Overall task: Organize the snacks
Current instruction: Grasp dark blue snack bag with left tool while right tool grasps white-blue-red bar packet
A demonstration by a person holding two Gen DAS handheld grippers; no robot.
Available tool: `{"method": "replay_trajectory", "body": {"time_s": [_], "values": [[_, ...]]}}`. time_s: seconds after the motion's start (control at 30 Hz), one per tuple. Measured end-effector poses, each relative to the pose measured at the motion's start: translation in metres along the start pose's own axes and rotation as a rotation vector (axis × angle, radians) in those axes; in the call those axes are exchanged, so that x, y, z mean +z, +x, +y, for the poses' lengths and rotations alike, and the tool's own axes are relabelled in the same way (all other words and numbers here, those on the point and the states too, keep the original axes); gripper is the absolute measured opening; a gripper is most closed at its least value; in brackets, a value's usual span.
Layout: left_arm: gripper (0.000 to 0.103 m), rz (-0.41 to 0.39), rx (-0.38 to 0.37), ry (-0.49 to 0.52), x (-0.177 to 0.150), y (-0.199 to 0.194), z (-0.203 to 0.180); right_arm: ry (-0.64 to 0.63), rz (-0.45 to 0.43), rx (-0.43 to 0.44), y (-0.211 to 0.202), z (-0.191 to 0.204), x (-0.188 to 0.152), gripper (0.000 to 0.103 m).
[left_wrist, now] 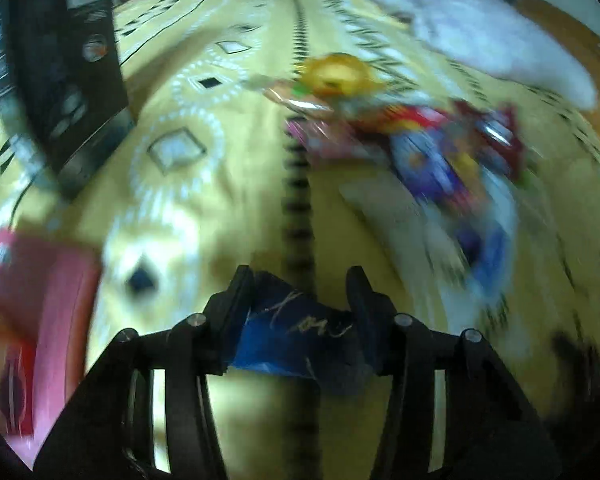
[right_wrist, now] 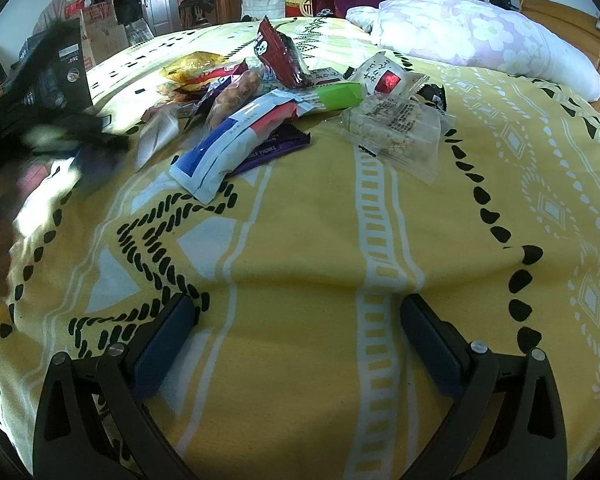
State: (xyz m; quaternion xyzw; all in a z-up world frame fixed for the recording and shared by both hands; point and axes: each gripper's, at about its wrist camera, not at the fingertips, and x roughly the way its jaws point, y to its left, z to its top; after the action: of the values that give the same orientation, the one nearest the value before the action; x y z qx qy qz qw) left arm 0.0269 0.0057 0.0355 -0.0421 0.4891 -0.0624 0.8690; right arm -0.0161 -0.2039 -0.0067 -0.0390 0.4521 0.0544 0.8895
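Two tools over a bed with a yellow patterned bedspread. Left tool: jaws narrowed onto a dark blue snack packet, packet pinched between the pads, above the bedspread at the near edge of that view. View is motion-blurred. Right tool: jaws wide, nothing between them, hanging over bare bedspread.

Snack pile sits mid-bed, far from the right tool. Legible in it: blue-white-red long packet nearest, a purple wrapper under it, green bar, dark red packet tilted up at the far side, gold bag far left, clear rice-cracker pack on the right.

Black box stands at the bed's left edge. Red box lies near left in the left view. Floral pillow far right.
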Motion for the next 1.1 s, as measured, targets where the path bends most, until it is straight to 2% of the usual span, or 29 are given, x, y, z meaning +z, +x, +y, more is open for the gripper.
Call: {"method": "replay_trajectory", "body": {"time_s": [0.13, 0.2, 0.33, 0.4, 0.47, 0.57, 0.63, 0.67, 0.73, 0.77, 0.83, 0.9, 0.93, 1.0, 1.03, 1.07, 1.1], "values": [[0.051, -0.046, -0.056, -0.003, -0.028, -0.036, 0.010, 0.035, 0.033, 0.031, -0.006, -0.007, 0.004, 0.103], [0.049, -0.077, -0.053, 0.020, -0.030, -0.046, 0.009, 0.085, -0.001, 0.075, -0.025, -0.009, 0.007, 0.098], [0.049, -0.108, -0.073, 0.036, -0.022, -0.051, 0.015, 0.173, -0.114, 0.157, -0.062, -0.004, 0.027, 0.098], [0.049, -0.094, -0.078, 0.019, -0.017, -0.039, 0.019, 0.242, -0.123, 0.212, -0.056, -0.006, 0.049, 0.099], [0.049, -0.082, -0.080, 0.015, -0.022, -0.032, 0.020, 0.286, -0.096, 0.200, -0.035, -0.007, 0.070, 0.099], [0.049, -0.063, -0.077, 0.025, -0.028, -0.024, 0.019, 0.314, -0.045, 0.193, -0.001, -0.008, 0.096, 0.092], [0.051, -0.059, -0.085, 0.016, -0.030, -0.026, 0.022, 0.291, 0.019, 0.182, 0.024, -0.001, 0.106, 0.084], [0.054, -0.062, -0.093, 0.020, -0.031, -0.028, 0.024, 0.277, 0.048, 0.199, 0.035, 0.001, 0.109, 0.072], [0.072, -0.069, -0.080, 0.018, -0.032, -0.033, 0.029, 0.250, 0.072, 0.199, 0.045, 0.002, 0.104, 0.051], [0.076, -0.083, -0.071, 0.007, -0.033, -0.035, 0.032, 0.253, 0.068, 0.212, 0.043, -0.001, 0.101, 0.039], [0.085, -0.102, -0.064, -0.029, -0.034, -0.036, 0.042, 0.273, 0.049, 0.230, 0.031, -0.010, 0.094, 0.037], [0.085, -0.063, -0.068, -0.038, -0.035, -0.025, 0.046, 0.269, 0.021, 0.262, 0.008, -0.016, 0.082, 0.036], [0.085, -0.045, -0.086, -0.042, -0.036, -0.021, 0.045, 0.262, 0.016, 0.273, -0.001, -0.017, 0.076, 0.035], [0.084, 0.021, -0.189, -0.012, -0.040, -0.014, 0.034, 0.253, 0.021, 0.297, -0.020, -0.020, 0.058, 0.035], [0.084, 0.058, -0.266, 0.020, -0.041, -0.016, 0.024, 0.247, 0.027, 0.300, -0.026, -0.021, 0.051, 0.035], [0.083, 0.107, -0.381, 0.049, -0.042, -0.019, 0.014, 0.240, 0.036, 0.302, -0.034, -0.024, 0.040, 0.035], [0.075, 0.166, -0.539, 0.095, -0.045, -0.030, -0.001, 0.237, 0.043, 0.304, -0.038, -0.027, 0.033, 0.035]]}}
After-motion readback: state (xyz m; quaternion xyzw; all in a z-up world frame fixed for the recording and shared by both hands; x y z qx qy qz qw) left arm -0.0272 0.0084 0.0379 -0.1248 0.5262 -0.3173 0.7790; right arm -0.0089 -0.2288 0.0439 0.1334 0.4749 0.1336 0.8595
